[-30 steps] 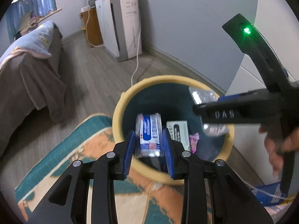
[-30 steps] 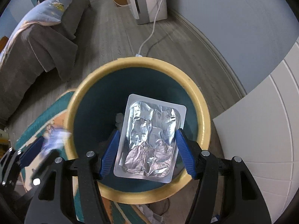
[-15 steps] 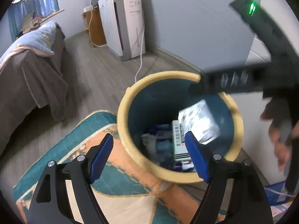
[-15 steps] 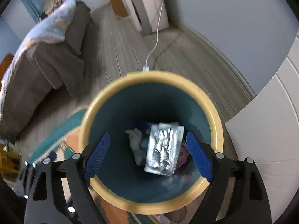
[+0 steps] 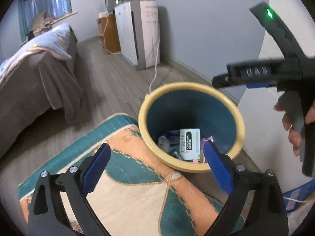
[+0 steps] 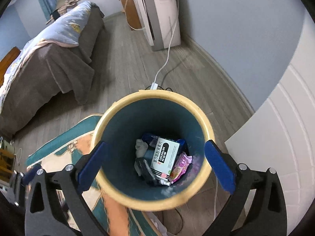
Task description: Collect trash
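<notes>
Left gripper (image 5: 155, 170) and right gripper (image 6: 155, 164) opening, nothing between jaws. White cardboard medicine box (image 6: 166, 155) in yellow-rimmed teal bin (image 6: 208, 131): probably light, crushable; grip across narrow sides.

1. Pale blue-grey walls (image 5: 206, 19) meet a grey wood-plank floor (image 5: 114, 82) at a light skirting board.
2. A bed (image 6: 49, 63) under a brown cover, with a light blue pillow (image 5: 49, 41), stands at the left.
3. Blue curtains (image 5: 43, 7) hang behind the bed, lit from above.
4. A white appliance (image 5: 141, 33) stands against the wall beside a wooden cabinet (image 5: 110, 33); its white cable (image 6: 167, 55) trails across the floor.
5. A teal, orange and cream rug (image 5: 128, 186) lies in the foreground.
6. A white panelled surface (image 6: 285, 127) fills the right side.
</notes>
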Action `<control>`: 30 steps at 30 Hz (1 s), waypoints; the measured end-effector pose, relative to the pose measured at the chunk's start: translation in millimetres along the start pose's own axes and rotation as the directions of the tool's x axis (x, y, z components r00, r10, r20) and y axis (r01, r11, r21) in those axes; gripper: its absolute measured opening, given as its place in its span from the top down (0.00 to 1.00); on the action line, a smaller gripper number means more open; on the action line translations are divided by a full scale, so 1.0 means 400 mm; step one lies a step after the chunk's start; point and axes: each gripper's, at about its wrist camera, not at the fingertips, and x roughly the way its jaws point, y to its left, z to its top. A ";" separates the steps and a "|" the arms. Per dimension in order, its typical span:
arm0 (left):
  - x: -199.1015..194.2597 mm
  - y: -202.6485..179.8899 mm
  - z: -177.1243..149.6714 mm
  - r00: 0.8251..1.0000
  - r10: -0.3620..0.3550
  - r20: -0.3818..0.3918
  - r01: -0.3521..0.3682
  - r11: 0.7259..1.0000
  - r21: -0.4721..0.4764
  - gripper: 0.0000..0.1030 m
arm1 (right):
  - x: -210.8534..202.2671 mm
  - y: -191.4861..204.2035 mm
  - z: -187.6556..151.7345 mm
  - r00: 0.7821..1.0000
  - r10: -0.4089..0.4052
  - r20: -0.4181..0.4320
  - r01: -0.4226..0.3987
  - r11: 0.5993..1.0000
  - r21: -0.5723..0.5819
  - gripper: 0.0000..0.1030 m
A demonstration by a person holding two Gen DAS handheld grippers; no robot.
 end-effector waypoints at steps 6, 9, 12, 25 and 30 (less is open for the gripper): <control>-0.141 0.013 0.025 0.999 0.008 0.047 -0.007 1.000 -0.031 0.05 | -0.120 0.005 -0.068 0.999 -0.015 0.030 0.016 0.999 -0.027 0.06; -0.206 0.013 0.026 0.997 0.023 0.072 -0.018 0.997 -0.072 0.05 | -0.191 0.008 -0.110 0.996 -0.038 0.079 0.042 0.998 -0.052 0.06; -0.256 0.003 0.019 0.995 0.040 0.089 -0.032 0.995 -0.090 0.05 | -0.233 0.002 -0.144 0.992 -0.048 0.115 0.055 0.997 -0.061 0.06; -0.268 -0.046 -0.011 0.991 0.106 0.085 -0.103 0.994 -0.039 0.05 | -0.333 -0.020 -0.207 0.971 -0.030 0.236 0.026 0.999 0.020 0.06; -0.268 -0.016 -0.009 0.991 0.098 0.086 -0.092 0.993 -0.067 0.05 | -0.317 -0.014 -0.207 0.978 -0.030 0.208 0.027 0.999 0.020 0.06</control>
